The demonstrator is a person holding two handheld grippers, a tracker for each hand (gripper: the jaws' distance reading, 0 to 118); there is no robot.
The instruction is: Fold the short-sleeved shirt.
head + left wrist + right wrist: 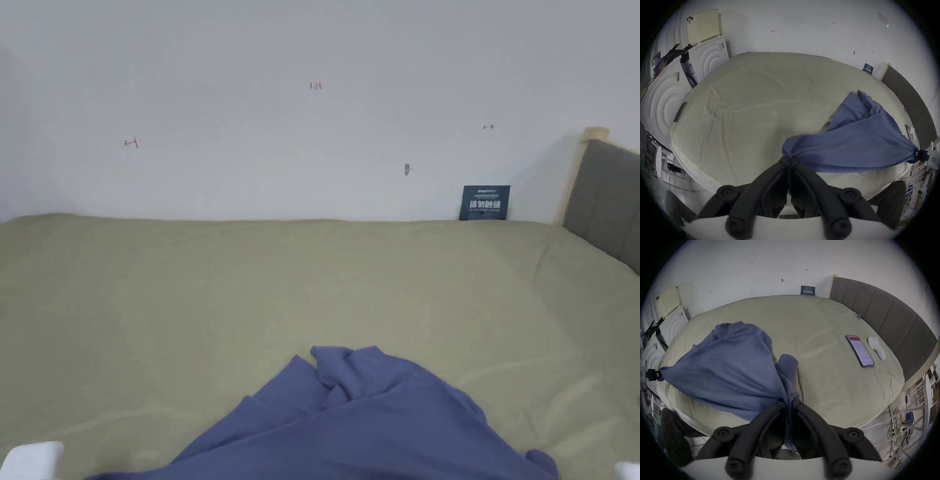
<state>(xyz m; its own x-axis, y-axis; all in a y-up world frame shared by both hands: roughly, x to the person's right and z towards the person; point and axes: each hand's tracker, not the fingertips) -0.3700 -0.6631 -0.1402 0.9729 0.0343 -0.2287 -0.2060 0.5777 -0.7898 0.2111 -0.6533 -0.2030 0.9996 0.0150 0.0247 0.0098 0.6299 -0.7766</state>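
Blue shirt (855, 142) stretched over the bed (745, 113), left gripper (790, 160) pinching one bunched corner; right gripper (788, 400) pinching the other — phone (860, 350) nearby

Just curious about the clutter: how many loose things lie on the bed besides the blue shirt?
2: a phone and a white sock lying side by side near the headboard. The shirt may hide more.

A bedroom: a wide bed (187, 281) with a padded headboard (883, 313) against a plain wall (250, 94).

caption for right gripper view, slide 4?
Right hand-held gripper shut on blue shirt, stretched to left hand-held gripper over bed.
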